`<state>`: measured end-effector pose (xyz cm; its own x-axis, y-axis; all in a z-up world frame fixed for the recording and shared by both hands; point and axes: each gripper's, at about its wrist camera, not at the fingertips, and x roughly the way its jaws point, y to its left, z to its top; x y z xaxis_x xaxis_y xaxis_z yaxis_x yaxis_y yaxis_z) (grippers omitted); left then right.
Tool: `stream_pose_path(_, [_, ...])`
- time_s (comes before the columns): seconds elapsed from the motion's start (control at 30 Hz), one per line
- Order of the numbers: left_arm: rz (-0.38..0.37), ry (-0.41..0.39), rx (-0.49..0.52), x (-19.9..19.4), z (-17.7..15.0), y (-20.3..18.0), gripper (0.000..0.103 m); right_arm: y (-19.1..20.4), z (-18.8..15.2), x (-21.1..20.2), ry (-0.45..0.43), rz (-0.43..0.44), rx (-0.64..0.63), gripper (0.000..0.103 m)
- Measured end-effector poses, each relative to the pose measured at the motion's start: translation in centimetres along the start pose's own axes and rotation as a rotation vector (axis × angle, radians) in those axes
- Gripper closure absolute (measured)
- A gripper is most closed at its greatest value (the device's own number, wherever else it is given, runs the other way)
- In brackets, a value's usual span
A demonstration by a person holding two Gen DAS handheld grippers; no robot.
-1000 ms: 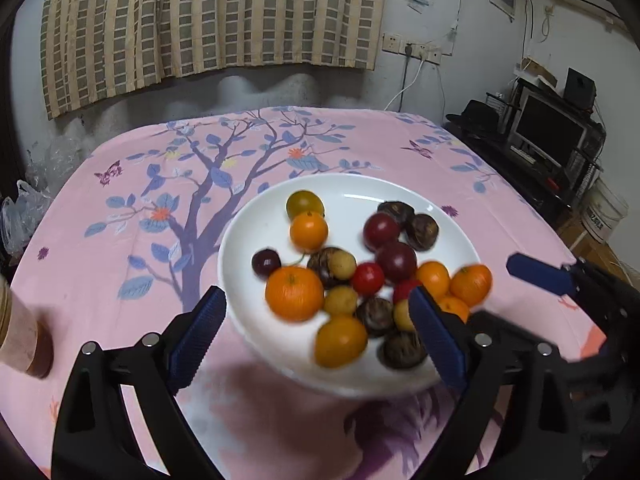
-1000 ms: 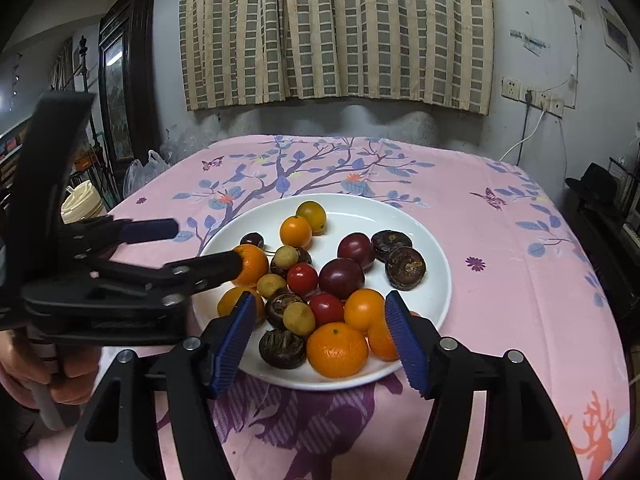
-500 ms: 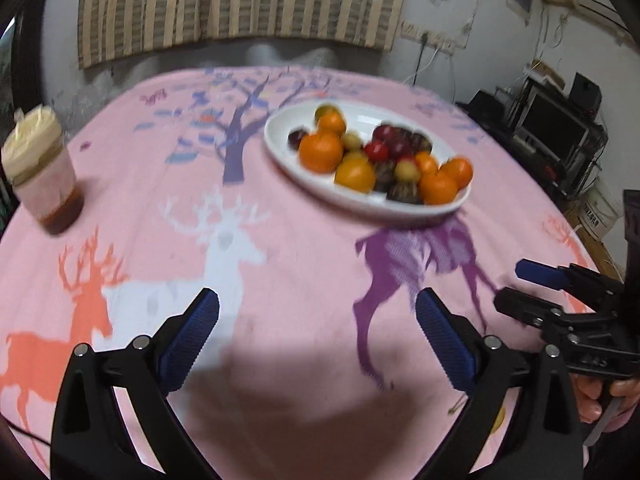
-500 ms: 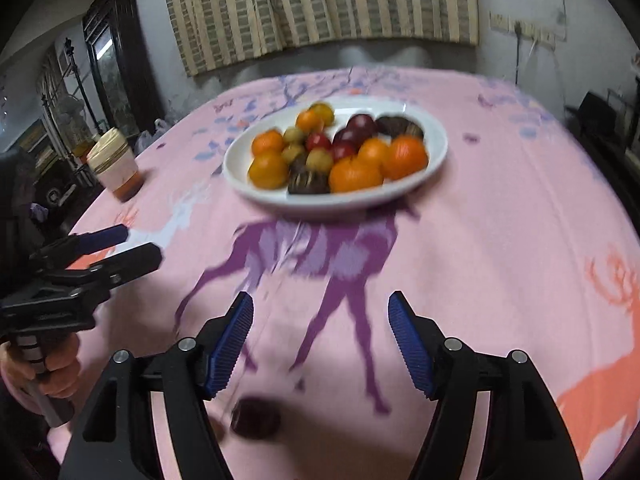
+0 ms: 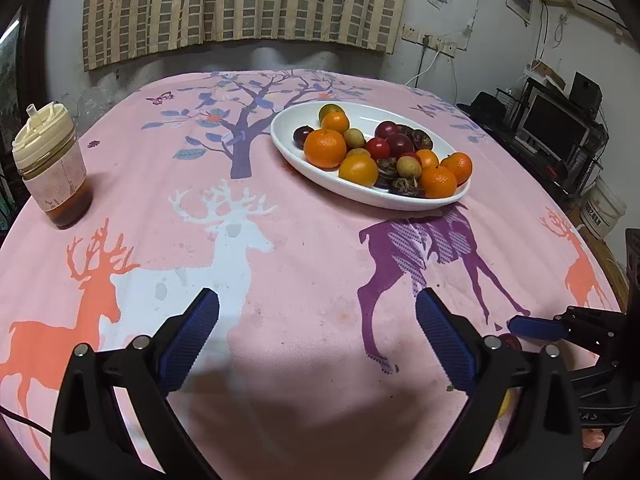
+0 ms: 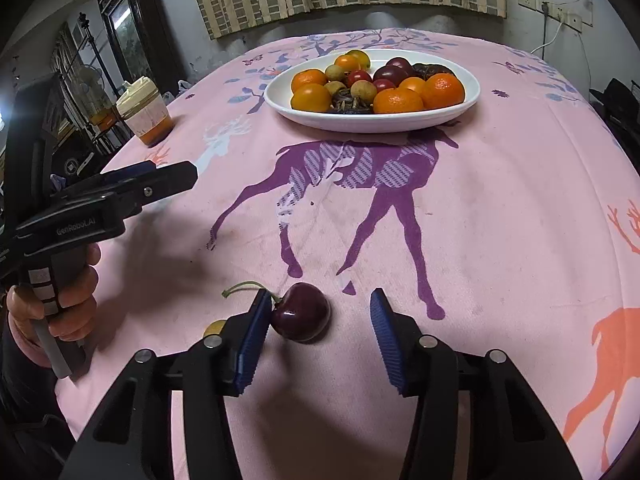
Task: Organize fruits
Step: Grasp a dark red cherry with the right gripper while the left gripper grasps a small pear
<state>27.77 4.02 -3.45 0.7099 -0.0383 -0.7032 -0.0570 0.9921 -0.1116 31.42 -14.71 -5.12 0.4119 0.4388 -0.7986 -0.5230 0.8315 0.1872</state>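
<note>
A white plate [image 5: 288, 148] [image 6: 276, 100] far across the pink tablecloth holds several oranges, red and dark fruits. A dark cherry [image 6: 301, 317] with a stem lies on the cloth between the fingers of my right gripper [image 6: 316, 330], close against the left finger; the jaws stand wide open. A small yellow fruit [image 6: 214, 327] sits left of that finger. My left gripper [image 5: 316, 334] is open and empty over bare cloth, well short of the plate. It also shows in the right wrist view [image 6: 160, 174], held in a hand. The cherry peeks in the left wrist view [image 5: 510, 340].
A lidded cup of brown drink [image 5: 52, 168] [image 6: 146, 114] stands at the left of the table. A TV stand and shelves [image 5: 560, 128] lie beyond the right edge. A dark cabinet [image 6: 120, 40] stands at the left.
Both grippers have pulled back from over the plate to the near side of the table. The right gripper now straddles a cherry on the cloth.
</note>
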Motion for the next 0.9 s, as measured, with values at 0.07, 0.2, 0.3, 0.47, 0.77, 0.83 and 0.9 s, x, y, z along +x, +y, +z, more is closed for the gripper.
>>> stream_pose_path(0.07, [-0.005,0.006,0.008,0.1,0.0,-0.2,0.006,-0.1,0.0,0.0,0.000,0.004,0.005,0.059])
stream_pose_path(0.2, [0.008,0.003,0.041,0.0,-0.3,-0.9,0.006,-0.1,0.1,0.1,0.003,0.018,-0.003,0.073])
stream_pose_path(0.3, [-0.011,0.008,0.068,-0.2,-0.4,-1.5,0.006,-0.1,0.2,0.0,0.000,0.025,-0.003,0.073])
stream_pose_path(0.47, [-0.272,0.100,0.206,-0.4,-1.6,-4.5,0.011,-2.1,0.6,-1.0,-0.056,-0.002,0.080,0.073])
stream_pose_path(0.77, [-0.387,0.166,0.435,-0.5,-4.5,-9.1,0.050,-3.2,0.7,-0.9,-0.048,0.023,0.133,0.073])
stream_pose_path(0.83, [-0.393,0.168,0.438,-0.5,-4.6,-9.2,0.052,-3.2,0.6,-0.8,-0.045,0.021,0.134,0.073])
stream_pose_path(0.9, [-0.401,0.186,0.444,-0.2,-4.6,-9.4,0.063,-3.2,0.6,-0.8,-0.041,0.019,0.137,0.073])
